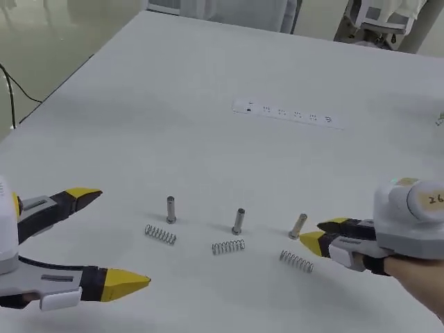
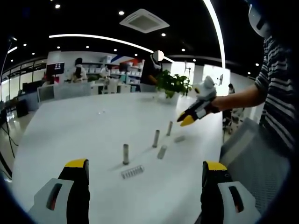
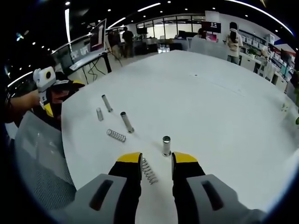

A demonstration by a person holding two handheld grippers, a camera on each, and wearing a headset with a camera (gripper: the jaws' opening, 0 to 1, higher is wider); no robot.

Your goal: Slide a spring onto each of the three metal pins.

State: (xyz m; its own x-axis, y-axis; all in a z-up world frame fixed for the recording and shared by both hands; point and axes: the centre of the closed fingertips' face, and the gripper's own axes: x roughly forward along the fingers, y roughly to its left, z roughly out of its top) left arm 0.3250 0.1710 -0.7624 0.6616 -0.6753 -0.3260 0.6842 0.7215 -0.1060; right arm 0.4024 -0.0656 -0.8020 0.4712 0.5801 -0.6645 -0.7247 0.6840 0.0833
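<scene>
Left gripper point(image 1: 111, 238) and right gripper point(image 1: 320, 234) hover over the white tabletop point(image 1: 208, 83).
The left gripper's fingers are spread wide and hold nothing. The right gripper's fingers are only narrowly parted and pinch nothing; its tips sit just beside the right pin point(image 1: 298, 225). The left pin point(image 1: 171, 209), middle pin point(image 1: 238, 220) and right pin stand in a row. A loose spring lies just in front of each: left spring point(image 1: 160, 234), middle spring point(image 1: 228, 246), right spring point(image 1: 296, 261). In the right gripper view, the right spring lies in line with the gap.
</scene>
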